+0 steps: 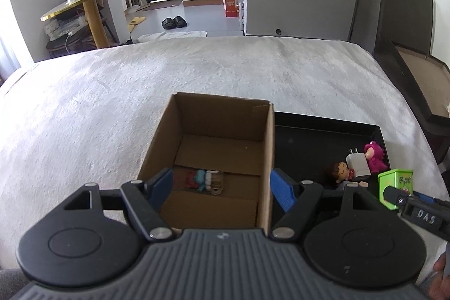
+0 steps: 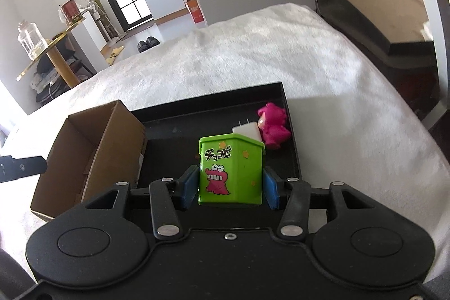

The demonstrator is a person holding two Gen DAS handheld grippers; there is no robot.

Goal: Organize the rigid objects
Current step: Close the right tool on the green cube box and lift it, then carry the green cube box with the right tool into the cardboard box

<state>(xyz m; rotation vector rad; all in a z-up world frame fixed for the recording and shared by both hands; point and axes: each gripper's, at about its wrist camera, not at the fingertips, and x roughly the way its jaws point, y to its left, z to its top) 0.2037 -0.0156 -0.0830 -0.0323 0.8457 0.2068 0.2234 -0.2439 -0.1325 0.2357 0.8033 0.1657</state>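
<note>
right gripper clenched on green box, lifted above black tray. left gripper spread wide over cardboard box, one figure inside. judgement: carry left, clear the box's near wall, lower before releasing. charger, pink toy remain.

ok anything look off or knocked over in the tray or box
Nothing damaged or spilled. The boy figurine lies on its side in the black tray against the white charger, and the small toy in the cardboard box lies flat.
</note>
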